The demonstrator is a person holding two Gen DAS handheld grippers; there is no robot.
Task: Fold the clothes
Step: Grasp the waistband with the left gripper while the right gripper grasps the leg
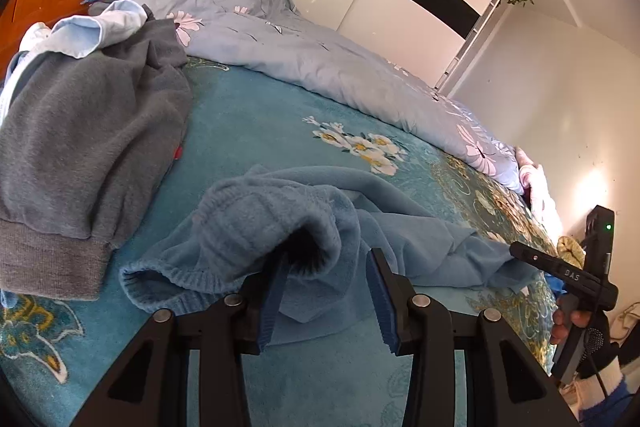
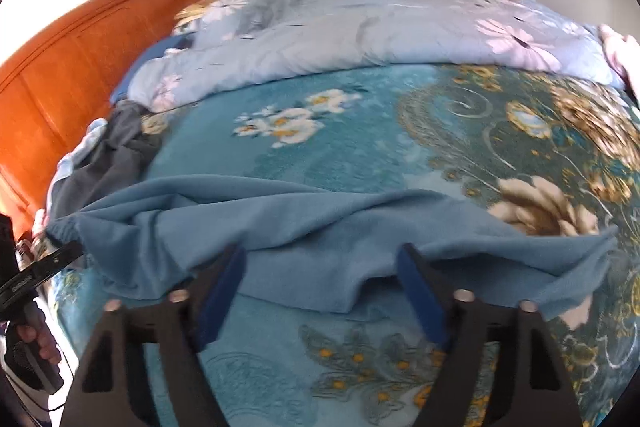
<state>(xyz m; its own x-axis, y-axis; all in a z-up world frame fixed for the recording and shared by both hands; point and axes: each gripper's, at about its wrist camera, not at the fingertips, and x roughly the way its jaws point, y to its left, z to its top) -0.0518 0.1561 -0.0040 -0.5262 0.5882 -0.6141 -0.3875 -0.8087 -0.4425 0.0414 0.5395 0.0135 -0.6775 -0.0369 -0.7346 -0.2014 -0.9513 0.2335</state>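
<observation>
Blue fleece garment (image 1: 304, 227) lies crumpled on the bed (image 1: 260, 119), unfolded. Left claw (image 1: 328, 291) is half open at its ribbed cuff; right claw (image 2: 320, 291) is wide open at the hem, gripping nothing. Step looks like pre-grasp: next, pinch both edges and spread flat.

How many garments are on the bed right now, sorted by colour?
Blue: 1, the blue fleece garment spread in front of both open grippers.
Grey: 1, the grey sweatshirt heaped near the headboard.
Light blue: 1, the light blue garment on top of the grey one.
Total: 3
</observation>
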